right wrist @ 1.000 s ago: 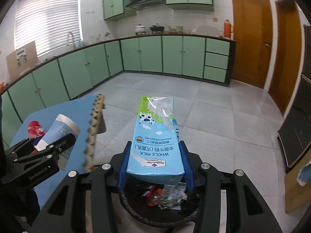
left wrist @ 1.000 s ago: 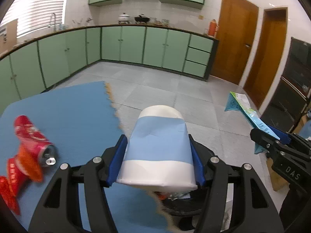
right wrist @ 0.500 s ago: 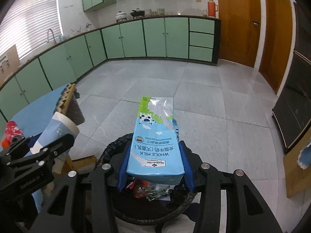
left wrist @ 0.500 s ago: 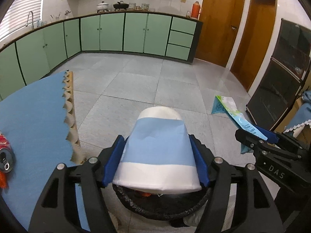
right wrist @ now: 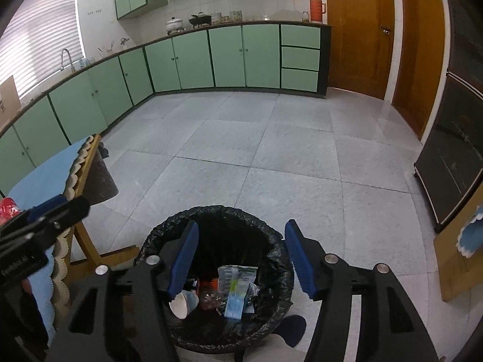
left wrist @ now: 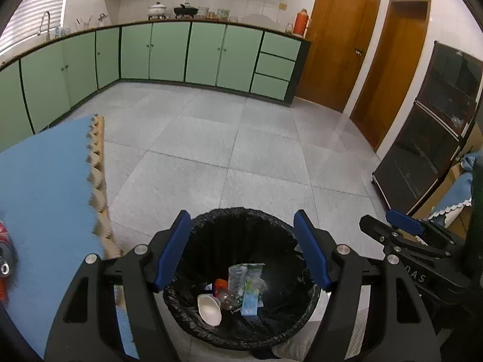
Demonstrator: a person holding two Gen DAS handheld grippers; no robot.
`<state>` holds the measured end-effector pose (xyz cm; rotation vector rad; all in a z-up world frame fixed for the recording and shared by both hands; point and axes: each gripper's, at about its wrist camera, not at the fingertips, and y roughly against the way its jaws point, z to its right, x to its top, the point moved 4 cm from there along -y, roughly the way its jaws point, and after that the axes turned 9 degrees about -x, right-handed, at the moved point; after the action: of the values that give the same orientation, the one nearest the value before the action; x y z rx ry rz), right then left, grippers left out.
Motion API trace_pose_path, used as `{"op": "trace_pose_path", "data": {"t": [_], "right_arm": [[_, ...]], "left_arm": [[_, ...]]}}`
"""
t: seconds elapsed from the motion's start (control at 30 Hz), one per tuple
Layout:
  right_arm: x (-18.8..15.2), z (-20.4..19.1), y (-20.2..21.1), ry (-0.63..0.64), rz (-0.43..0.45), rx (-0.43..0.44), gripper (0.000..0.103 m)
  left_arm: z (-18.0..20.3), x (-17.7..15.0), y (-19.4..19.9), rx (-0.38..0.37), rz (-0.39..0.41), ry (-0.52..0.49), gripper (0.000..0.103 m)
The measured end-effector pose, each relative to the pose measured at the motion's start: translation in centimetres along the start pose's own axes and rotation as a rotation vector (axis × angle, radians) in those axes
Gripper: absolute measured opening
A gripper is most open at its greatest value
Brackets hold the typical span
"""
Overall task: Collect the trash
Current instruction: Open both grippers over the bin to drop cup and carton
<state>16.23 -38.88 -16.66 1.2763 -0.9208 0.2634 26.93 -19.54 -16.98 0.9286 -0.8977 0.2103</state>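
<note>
The left claw (left wrist: 243, 250) has its two blue fingers spread wide apart, and nothing is between them. The right claw (right wrist: 241, 259) is spread wide too, with nothing in it. Both hang right over the trash bin (left wrist: 241, 220), which has a black bag inside. Down in the bin lie a white paper cup (left wrist: 209, 309) at about 7 o'clock, and a blue milk carton (left wrist: 250, 300) just beside it at about 5 o'clock, among other bits of trash. In the left view, the desk (left wrist: 45, 196) with the blue cloth sits at 9 o'clock, beside the bin. A red can (left wrist: 4, 259) lies on it, at the far left edge. Farther away is the gray tile floor (left wrist: 235, 138). At 12 o'clock, well apart from the bin, stand the green cabinets (left wrist: 205, 54).
</note>
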Motion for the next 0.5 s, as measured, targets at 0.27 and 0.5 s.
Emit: {"op": "trace_pose_path", "data": {"t": [0.27,0.5], "right_arm": [[0.4,-2.6,3.8,0.029,0.075,0.049,0.076],[0.6,-6.6,6.7,0.056,0.138,0.127,0.095]], "left_arm": [[-2.0,-0.1,6.2,0.080,0.082,0.008,0.074],[-5.7,-0.7,12.4,0.200,0.149,0.049,0.081]]}}
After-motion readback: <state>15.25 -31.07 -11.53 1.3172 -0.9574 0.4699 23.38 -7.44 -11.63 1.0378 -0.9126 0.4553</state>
